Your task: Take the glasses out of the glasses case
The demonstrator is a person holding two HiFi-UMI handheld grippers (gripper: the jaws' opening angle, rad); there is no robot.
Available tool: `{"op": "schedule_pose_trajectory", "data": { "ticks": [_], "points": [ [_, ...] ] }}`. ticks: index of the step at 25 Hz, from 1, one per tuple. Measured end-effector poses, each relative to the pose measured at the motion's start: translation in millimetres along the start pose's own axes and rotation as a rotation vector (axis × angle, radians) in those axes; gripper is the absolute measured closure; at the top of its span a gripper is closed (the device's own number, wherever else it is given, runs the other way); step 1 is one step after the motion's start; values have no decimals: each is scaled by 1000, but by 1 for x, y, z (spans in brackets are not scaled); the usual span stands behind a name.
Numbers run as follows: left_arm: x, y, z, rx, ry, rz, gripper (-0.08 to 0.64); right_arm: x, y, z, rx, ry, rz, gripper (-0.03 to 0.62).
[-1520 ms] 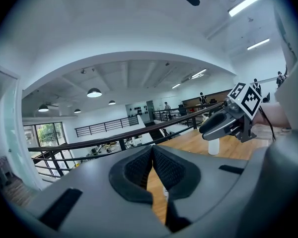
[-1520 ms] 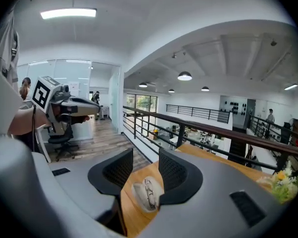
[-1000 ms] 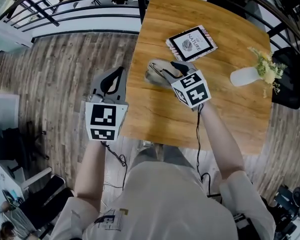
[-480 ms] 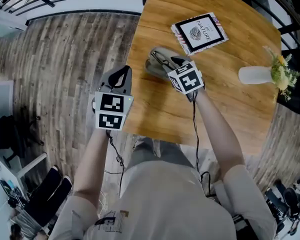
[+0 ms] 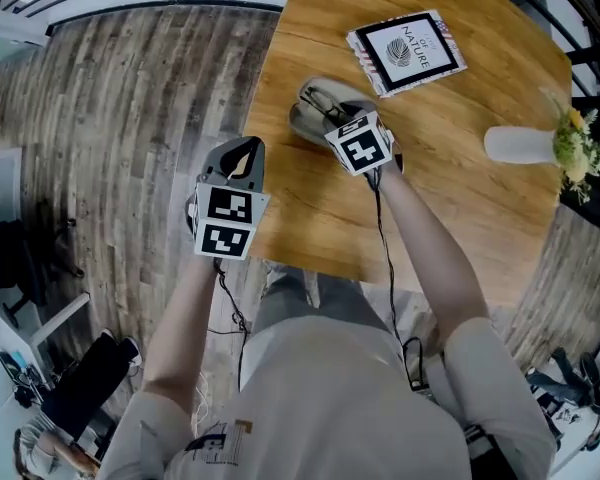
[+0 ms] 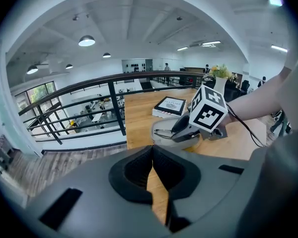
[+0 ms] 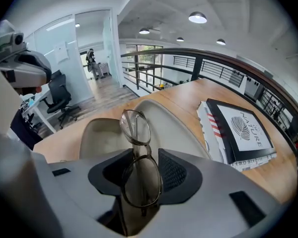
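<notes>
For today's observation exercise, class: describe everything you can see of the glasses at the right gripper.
The glasses have thin, dark, metal-looking rims around two rounded clear lenses joined by a narrow bridge. They are lined up with the gripper: the near lens sits clamped between the jaws of the right gripper, and the far lens juts out over the open pale case. Whether they touch the case cannot be told.

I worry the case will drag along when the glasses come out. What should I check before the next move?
1. Grip: right gripper shut on the glasses: ok.
2. Lid of the glasses case open: ok.
3. Glasses free of the case: cannot tell; they hang over its open shell.
4. Case steadied by the left gripper: not ok; it is shut, empty, off by the edge of the table.
5. The book apart from the case: ok.
</notes>
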State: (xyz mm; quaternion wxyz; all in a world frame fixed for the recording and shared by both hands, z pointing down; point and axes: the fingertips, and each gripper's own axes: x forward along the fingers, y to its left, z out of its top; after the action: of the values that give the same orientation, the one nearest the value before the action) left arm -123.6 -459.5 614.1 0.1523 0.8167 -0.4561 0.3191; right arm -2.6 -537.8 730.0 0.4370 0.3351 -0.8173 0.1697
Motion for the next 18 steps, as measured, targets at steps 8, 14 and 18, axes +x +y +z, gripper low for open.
{"op": "schedule_pose_trajectory", "data": {
  "ticks": [8,14,18],
  "points": [
    [-16,-10,-6,6,7,-11,543,-14,7,4,-15,-27,11,460],
    [-42,-13,13,32,-33,25,541,-70,7,27,-20,-124,-11,460],
    [-72,-8,37,54,-84,85,541,-132,9,53,-16,-229,-27,460]
  ]
}}
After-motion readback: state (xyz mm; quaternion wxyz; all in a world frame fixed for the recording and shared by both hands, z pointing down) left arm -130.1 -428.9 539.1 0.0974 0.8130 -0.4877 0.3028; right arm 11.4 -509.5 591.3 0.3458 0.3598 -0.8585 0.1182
